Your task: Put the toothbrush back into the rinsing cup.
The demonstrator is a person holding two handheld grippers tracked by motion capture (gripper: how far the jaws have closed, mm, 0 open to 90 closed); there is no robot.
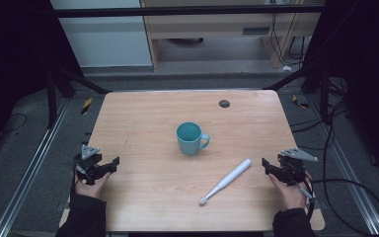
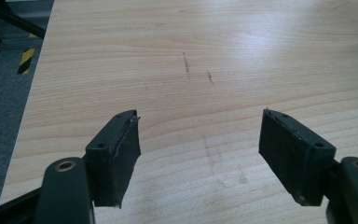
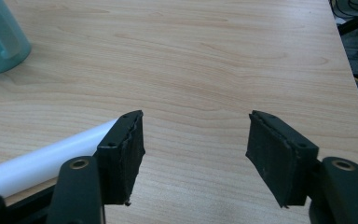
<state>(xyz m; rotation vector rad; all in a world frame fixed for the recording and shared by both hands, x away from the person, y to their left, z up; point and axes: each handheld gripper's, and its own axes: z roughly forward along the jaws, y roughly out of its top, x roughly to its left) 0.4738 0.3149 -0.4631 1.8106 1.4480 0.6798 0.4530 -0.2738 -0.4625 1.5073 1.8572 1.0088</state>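
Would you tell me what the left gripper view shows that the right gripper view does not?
The left gripper view alone has dark scuff marks on the wood and a yellow-black striped strip on the floor. The right gripper view alone has the white toothbrush handle behind one jaw and the teal mug. Both share the wooden table and a pair of open black jaws with nothing between them.

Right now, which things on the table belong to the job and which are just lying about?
Job in hand:
- toothbrush, nearest the open right gripper
- cup
- open left gripper

Lying about:
- dark round plug in the table
- cables on the floor
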